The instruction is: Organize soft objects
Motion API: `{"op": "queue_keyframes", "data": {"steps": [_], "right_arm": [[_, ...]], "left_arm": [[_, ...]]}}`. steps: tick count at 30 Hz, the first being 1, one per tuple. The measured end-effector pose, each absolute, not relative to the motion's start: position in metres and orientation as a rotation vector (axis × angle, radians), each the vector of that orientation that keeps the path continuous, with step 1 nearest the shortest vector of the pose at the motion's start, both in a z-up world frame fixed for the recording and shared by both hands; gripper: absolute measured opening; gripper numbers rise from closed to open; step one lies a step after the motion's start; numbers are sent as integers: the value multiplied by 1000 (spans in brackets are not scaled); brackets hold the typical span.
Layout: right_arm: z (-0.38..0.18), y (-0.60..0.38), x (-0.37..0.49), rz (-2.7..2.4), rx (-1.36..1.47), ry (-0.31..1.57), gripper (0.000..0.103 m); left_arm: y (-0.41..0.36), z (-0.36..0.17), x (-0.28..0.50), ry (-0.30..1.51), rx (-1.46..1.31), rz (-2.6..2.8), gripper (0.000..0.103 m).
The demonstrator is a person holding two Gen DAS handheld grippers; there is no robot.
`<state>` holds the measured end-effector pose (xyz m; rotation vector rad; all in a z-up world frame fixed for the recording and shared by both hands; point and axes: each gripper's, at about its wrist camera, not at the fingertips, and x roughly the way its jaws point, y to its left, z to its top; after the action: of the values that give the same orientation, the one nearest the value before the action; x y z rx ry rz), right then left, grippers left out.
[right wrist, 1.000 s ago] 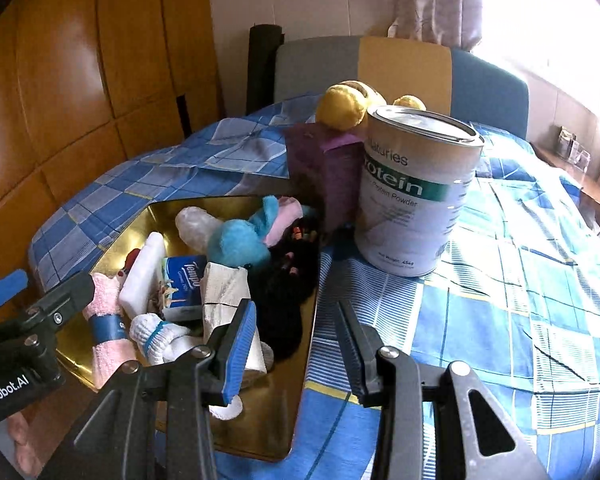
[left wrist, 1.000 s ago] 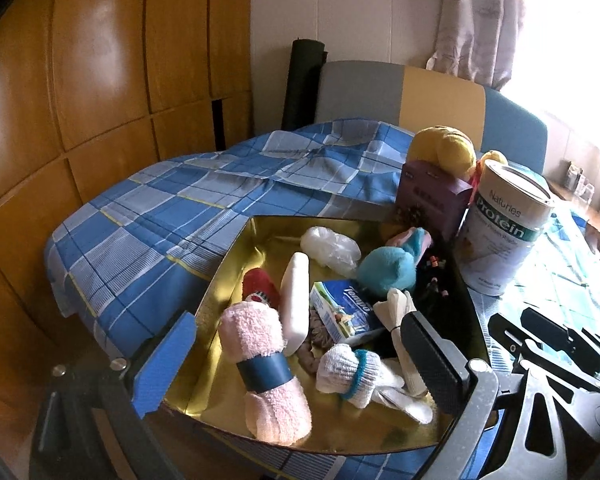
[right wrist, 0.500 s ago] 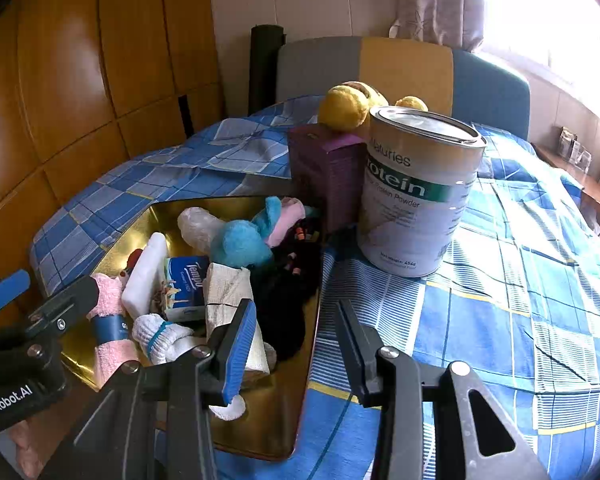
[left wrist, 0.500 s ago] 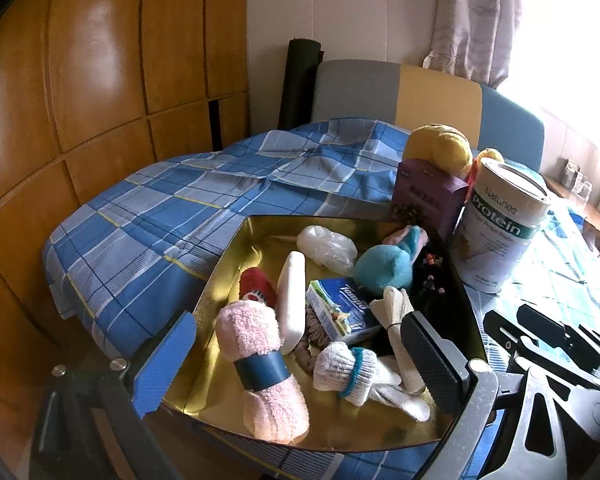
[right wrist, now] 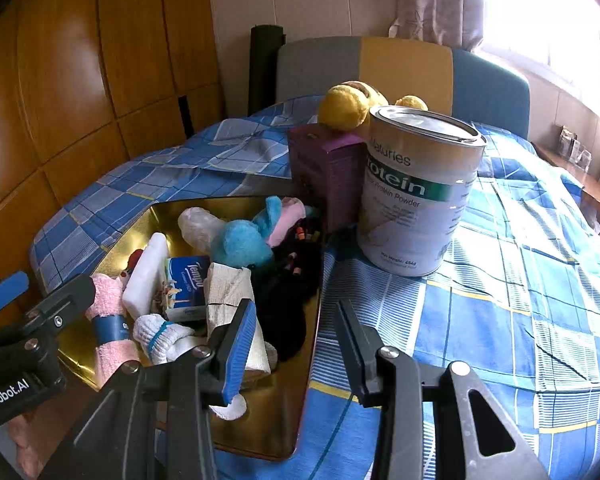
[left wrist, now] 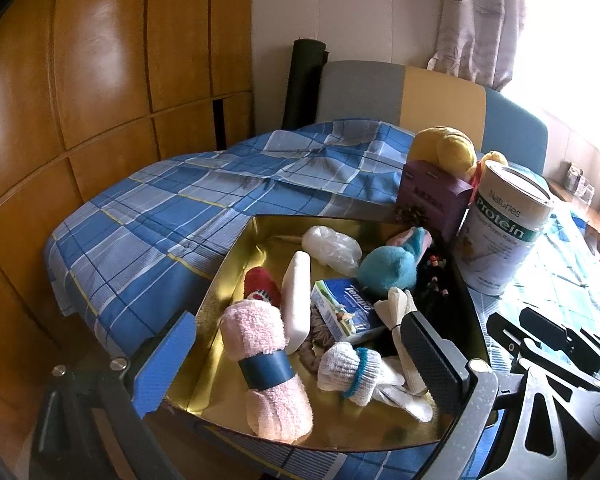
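Currently listed: gold tray (left wrist: 236, 264) on bed, holding pink towel roll (left wrist: 268, 364), white sock bundle (left wrist: 352, 368), blue plush (left wrist: 388, 270). Left gripper (left wrist: 296, 360) and right gripper (right wrist: 296, 340): jaws apart, empty. Advice: descend squarely over one item, clamp mid-body.

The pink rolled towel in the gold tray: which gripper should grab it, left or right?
Probably the left gripper. Its open jaws already frame the pink rolled towel, near the gold tray's front edge. The right gripper hangs over the tray's other edge, farther away.

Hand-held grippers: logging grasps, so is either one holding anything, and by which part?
Nothing is held. The left hand-held gripper and right hand-held gripper both stand open above the gold tray.
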<state>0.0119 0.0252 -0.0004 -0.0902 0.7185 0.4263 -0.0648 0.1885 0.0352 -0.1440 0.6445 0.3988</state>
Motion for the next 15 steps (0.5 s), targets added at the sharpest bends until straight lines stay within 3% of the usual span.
{"op": "queue_keyframes", "data": {"steps": [15], "right_arm": [[0, 26, 11, 428, -91, 719, 41]], "left_arm": [[190, 35, -66, 644, -145, 401, 103]]}}
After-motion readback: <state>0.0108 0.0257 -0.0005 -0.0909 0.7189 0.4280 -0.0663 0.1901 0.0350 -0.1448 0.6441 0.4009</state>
